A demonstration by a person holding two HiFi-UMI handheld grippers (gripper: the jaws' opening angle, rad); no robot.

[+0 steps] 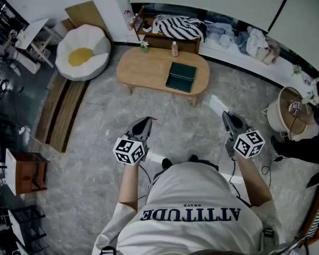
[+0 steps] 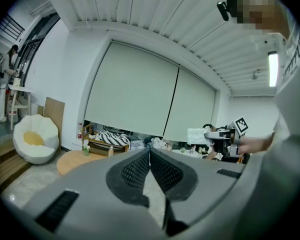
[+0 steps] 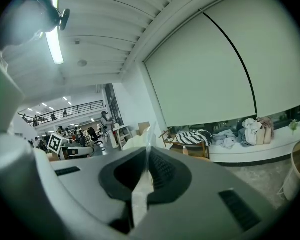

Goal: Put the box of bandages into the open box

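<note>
A dark green box lies on the oval wooden table, some way ahead of me across the floor. No box of bandages can be made out in any view. My left gripper is held at waist height, pointing toward the table. Its jaws meet at the tips with nothing between them. My right gripper hangs level with it to the right, also shut and empty. Each gripper shows small in the other's view: the right gripper and the left gripper.
A small bottle and a little plant stand at the table's far edge. A white flower-shaped cushion seat sits at the left. A low shelf with a striped cushion is behind the table, and a round basket at the right.
</note>
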